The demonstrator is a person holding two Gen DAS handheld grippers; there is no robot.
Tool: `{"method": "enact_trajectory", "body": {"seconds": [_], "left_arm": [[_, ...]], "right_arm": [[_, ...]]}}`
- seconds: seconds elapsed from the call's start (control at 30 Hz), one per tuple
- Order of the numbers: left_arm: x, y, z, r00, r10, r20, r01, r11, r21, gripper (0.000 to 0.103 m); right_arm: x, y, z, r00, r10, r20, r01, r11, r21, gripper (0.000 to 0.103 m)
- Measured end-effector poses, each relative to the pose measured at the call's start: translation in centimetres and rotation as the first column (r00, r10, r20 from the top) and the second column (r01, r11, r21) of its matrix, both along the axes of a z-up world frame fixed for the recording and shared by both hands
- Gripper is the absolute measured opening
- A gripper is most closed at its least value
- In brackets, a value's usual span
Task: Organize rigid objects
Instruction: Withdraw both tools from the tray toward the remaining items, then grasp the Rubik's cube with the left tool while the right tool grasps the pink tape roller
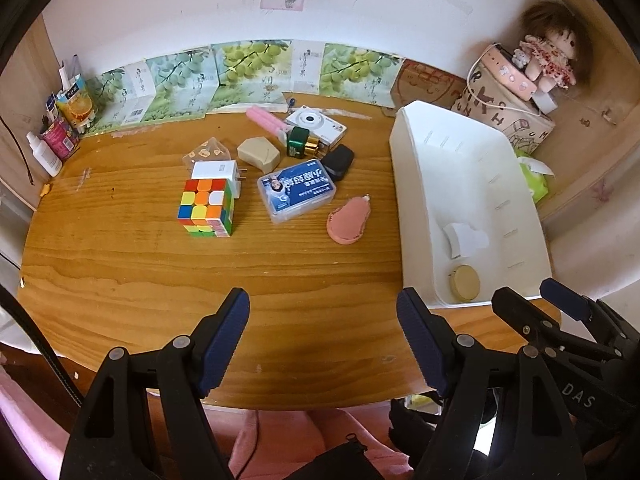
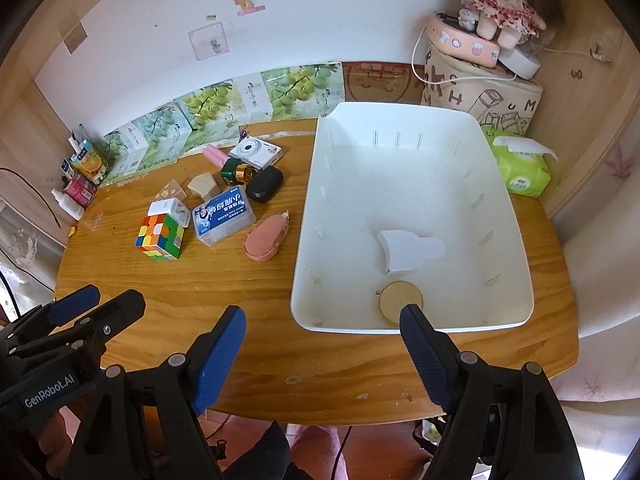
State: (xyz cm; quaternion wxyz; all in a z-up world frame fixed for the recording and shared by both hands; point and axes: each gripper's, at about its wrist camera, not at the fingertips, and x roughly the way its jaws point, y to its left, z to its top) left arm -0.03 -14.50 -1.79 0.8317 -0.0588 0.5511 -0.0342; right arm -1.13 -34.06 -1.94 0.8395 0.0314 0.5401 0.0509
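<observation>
A white bin [image 1: 416, 200] [image 2: 308, 264] stands on the right of the wooden table; a white block [image 2: 404, 250] and a round wooden disc [image 2: 396, 298] lie in it. Left of it lie a colour cube [image 1: 206, 208] [image 2: 160, 236], a white charger [image 1: 218, 170], a blue-labelled clear box [image 1: 296, 190] [image 2: 224, 214], a pink oval piece [image 1: 348, 220] [image 2: 266, 238], a beige block [image 1: 258, 154], a green-gold bottle [image 1: 302, 144], a black case [image 1: 338, 160] and a white camera [image 1: 316, 122]. My left gripper [image 1: 322, 328] and right gripper [image 2: 322, 336] are open and empty above the table's near edge.
Grape-printed boxes [image 1: 240, 68] line the back wall. Small bottles and tubes [image 1: 60, 128] stand at the far left. A printed bag [image 2: 480, 92] with a doll [image 2: 500, 4] on it and a green tissue pack [image 2: 520, 168] sit behind and beside the bin.
</observation>
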Motion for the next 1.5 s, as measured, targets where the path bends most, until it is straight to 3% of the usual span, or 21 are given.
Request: {"method": "enact_trajectory", "body": {"seconds": [0.6,0.8,1.1,1.5], "left_arm": [[5.0,4.6,-3.9,0.991,-0.014,-0.133,0.02,0.999,0.046,0.079],[7.3,7.7,-5.3,0.983,0.027,-0.183,-0.019,0.999,0.049,0.079],[11.2,11.7,-8.0,0.965,0.062,-0.256,-0.051,0.997,0.05,0.079],[14.0,13.9,-12.4,0.921,0.086,-0.38,-0.09,0.996,0.009,0.08]], "right_arm": [[2.5,3.0,-2.5,0.996,-0.075,-0.044,0.081,0.985,0.152,0.08],[4.2,5.4,-3.6,0.993,-0.087,-0.085,0.101,0.979,0.175,0.08],[7.0,9.1,-5.4,0.983,-0.114,-0.145,0.138,0.976,0.169,0.08],[9.9,10.1,-11.0,0.926,-0.232,-0.297,0.269,0.959,0.088,0.08]]}}
